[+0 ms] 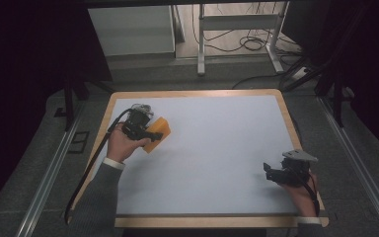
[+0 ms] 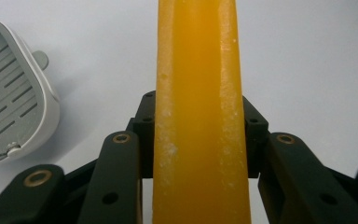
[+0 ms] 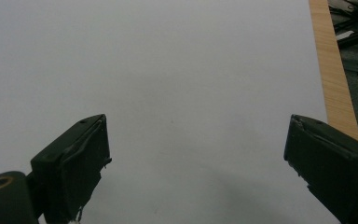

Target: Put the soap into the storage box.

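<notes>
Jaws of the left gripper (image 2: 200, 140) are clamped on an orange soap bar (image 2: 198, 112), one black pad on each broad face, so the bar stands on edge between them and runs away from the camera. In the high view the same left gripper (image 1: 150, 134) holds the bar (image 1: 159, 133) just above the white table top (image 1: 217, 148), near its far left corner, in the person's left hand (image 1: 121, 143).

The bar looks stiff, waxy and smooth, with rounded edges and whitish dry flecks along its sides. I judge it light but slippery; the pads probably hold best across the flat faces near the middle, as they do here, since a grip near a tapered end could squirt it out. Hard squeezing may dent it.

Beside the jaws, at the left of the left gripper view, lies a grey plastic soap dish (image 2: 11, 93) with rounded corners, a slotted drain floor and a raised rim. It sits apart from the bar.

Well away, near the table's near right corner, the right gripper (image 1: 271, 173) rests in the right hand (image 1: 301, 192), and its jaws stand wide apart over bare white surface with nothing between them. A pale wooden border (image 3: 333, 70) frames the top.
</notes>
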The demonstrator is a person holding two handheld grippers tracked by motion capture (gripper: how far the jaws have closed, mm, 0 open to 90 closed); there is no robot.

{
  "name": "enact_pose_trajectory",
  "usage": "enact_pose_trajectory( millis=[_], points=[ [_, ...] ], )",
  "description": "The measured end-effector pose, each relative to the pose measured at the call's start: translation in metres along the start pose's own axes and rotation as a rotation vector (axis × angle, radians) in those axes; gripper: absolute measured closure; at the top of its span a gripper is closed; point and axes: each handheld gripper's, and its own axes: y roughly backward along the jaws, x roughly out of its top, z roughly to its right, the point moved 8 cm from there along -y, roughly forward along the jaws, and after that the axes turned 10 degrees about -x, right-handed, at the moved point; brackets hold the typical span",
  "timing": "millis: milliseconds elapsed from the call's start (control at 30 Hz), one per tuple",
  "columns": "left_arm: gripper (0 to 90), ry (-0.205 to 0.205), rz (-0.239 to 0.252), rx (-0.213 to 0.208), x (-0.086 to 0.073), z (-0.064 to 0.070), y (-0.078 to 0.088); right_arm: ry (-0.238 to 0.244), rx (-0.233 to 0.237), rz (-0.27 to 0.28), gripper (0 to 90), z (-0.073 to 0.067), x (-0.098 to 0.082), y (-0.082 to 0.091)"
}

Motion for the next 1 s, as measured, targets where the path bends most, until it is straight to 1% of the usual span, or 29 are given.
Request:
enact_pose_trajectory(
  millis=[100,133,200,267,400,500,567,700,733,800,867,900,967,1000],
  points=[
    [61.1,0.007,0.012,-0.012,0.003,0.0,0.001,-0.003,0.002,0.005,6.6,0.0,0.001,0.0],
    [61.1,0.012,0.014,-0.014,0.005,-0.003,0.002,-0.002,0.004,0.005,6.6,0.0,0.001,0.001],
    [61.1,0.016,0.016,-0.001,0.006,-0.007,0.004,-0.002,0.003,0.005,6.6,0.0,0.0,0.001],
    [61.1,0.019,0.018,0.0,0.007,-0.009,0.005,-0.003,0.001,0.005,6.6,0.0,0.0,0.001],
    [61.1,0.03,0.033,-0.013,0.01,-0.014,0.007,0.0,-0.003,0.004,6.6,0.001,0.0,0.0],
    [61.1,0.032,0.032,-0.003,0.011,-0.018,0.008,-0.003,-0.002,0.005,6.6,0.001,0.0,0.0],
    [61.1,0.041,0.035,0.004,0.011,-0.022,0.009,-0.002,0.0,0.005,6.6,0.001,0.0,0.0],
    [61.1,0.055,0.043,0.005,0.013,-0.026,0.011,0.002,0.0,0.005,6.6,0.001,0.0,0.0],
    [61.1,0.057,0.043,0.012,0.015,-0.029,0.013,0.002,0.0,0.004,6.6,0.0,0.0,0.0],
    [61.1,0.063,0.043,0.016,0.016,-0.03,0.014,0.002,0.0,0.004,6.6,0.0,0.0,0.0],
    [61.1,0.066,0.049,0.015,0.017,-0.032,0.016,0.001,-0.001,0.006,6.6,0.0,0.001,0.001],
    [61.1,0.077,0.07,0.023,0.019,-0.035,0.018,0.001,-0.001,0.005,6.6,0.0,0.0,0.0],
    [61.1,0.082,0.073,0.025,0.02,-0.037,0.019,0.0,-0.002,0.003,6.6,0.0,0.0,0.0],
    [61.1,0.088,0.074,0.033,0.021,-0.041,0.019,0.004,-0.002,0.001,6.6,0.0,0.0,0.0]
  ],
)
